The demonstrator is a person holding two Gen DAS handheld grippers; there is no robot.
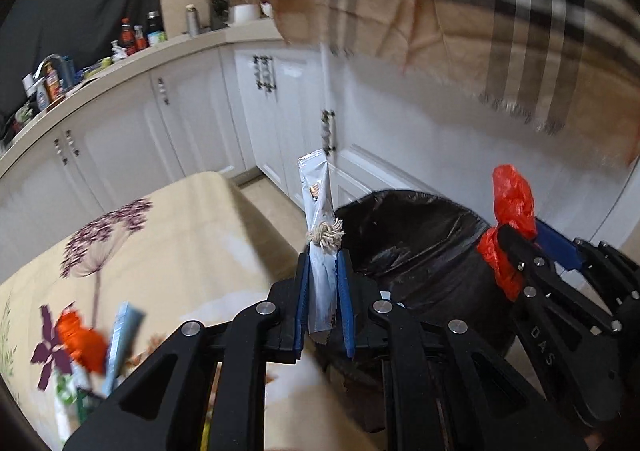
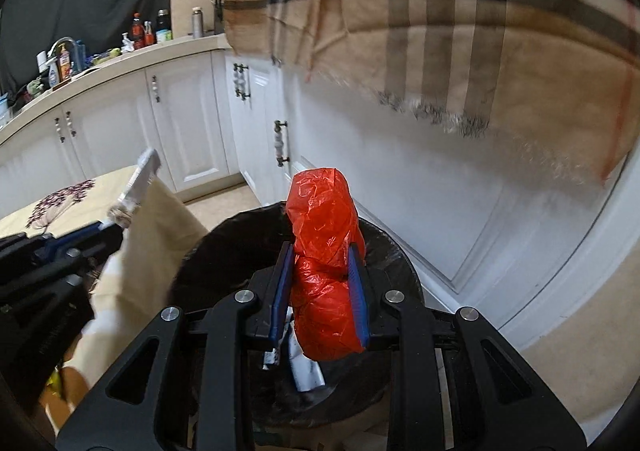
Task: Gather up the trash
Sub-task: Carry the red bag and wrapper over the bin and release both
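1. Both pieces of trash are carried toward the black-lined bin (image 2: 224, 247) beside the cloth-covered surface (image 1: 168, 235), presumably to be dropped in; the red plastic bag (image 2: 324, 271) already hangs over the bin's mouth, the silver wrapper (image 1: 318, 251) near its rim.
2. The left hand-held gripper (image 1: 323, 299) is clamped nearly shut on the thin wrapper, which stands upright between its blue pads.
3. The right hand-held gripper (image 2: 320, 291) squeezes the crumpled bag, jaws partly apart around its bulk.
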